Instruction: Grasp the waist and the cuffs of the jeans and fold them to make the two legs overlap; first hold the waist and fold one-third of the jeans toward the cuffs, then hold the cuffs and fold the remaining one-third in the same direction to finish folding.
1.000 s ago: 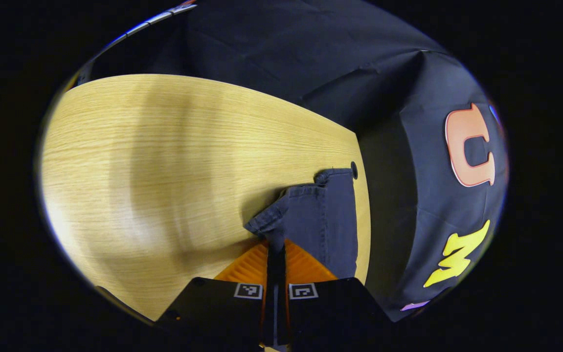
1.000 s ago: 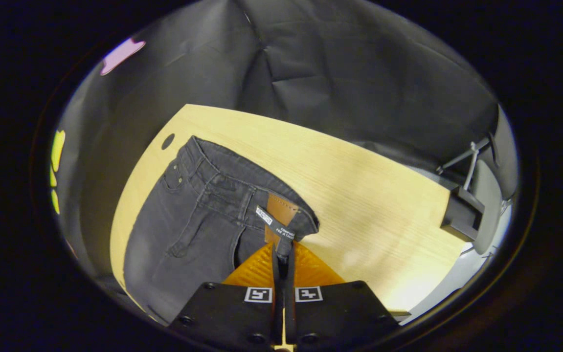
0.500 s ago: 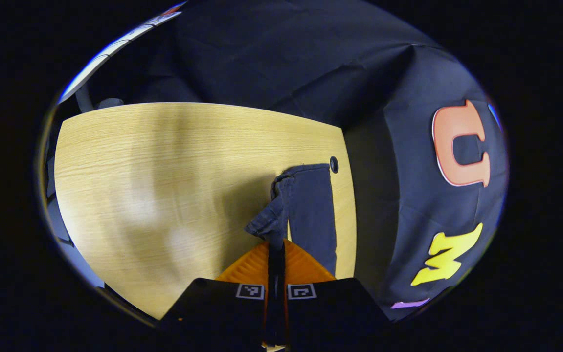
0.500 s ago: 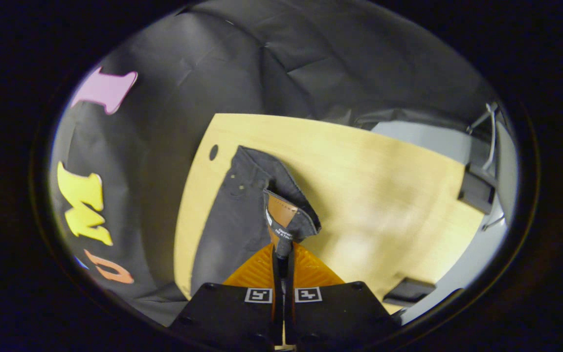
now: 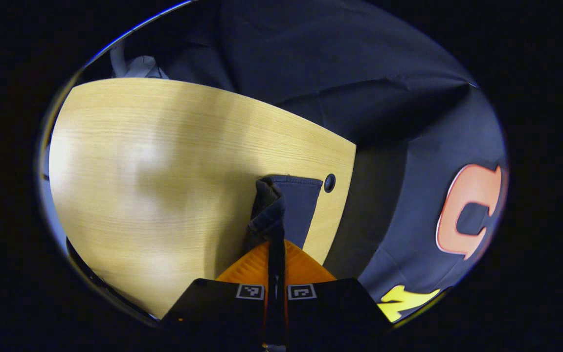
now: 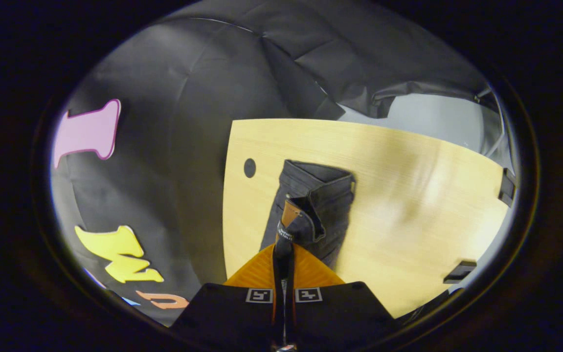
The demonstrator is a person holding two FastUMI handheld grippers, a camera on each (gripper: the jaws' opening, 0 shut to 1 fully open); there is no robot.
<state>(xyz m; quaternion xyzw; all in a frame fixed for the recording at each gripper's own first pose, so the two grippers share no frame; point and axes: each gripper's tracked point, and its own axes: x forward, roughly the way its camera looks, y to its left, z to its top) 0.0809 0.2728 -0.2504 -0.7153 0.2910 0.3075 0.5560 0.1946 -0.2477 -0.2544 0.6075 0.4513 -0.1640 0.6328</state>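
On the desk (image 6: 408,195), dark jeans (image 6: 318,205) lie near the corner with the grommet hole (image 6: 249,167). Right gripper view has the waist end with tan patch (image 6: 289,213) — right hand-held gripper (image 6: 283,249) clamped on the lifted waistband, pointing down at the desk. Left gripper view has the hem end — left hand-held gripper (image 5: 276,242) pinching the raised cuff (image 5: 267,215), tilted down likewise.

Jeans (image 6: 321,195) dark charcoal/black denim w/ a tan-brown patch (image 6: 289,213) at the waistband; cuff end (image 5: 295,203) reads dark navy-grey in left gripper view. Table (image 5: 173,161) pale yellow wood w/ fine straight grain, plus a small round black hole (image 6: 249,167) near its edge. Both gripper bodies black w/ small black-and-white square markers (image 6: 258,295); booth wall (image 6: 203,88) black cloth.
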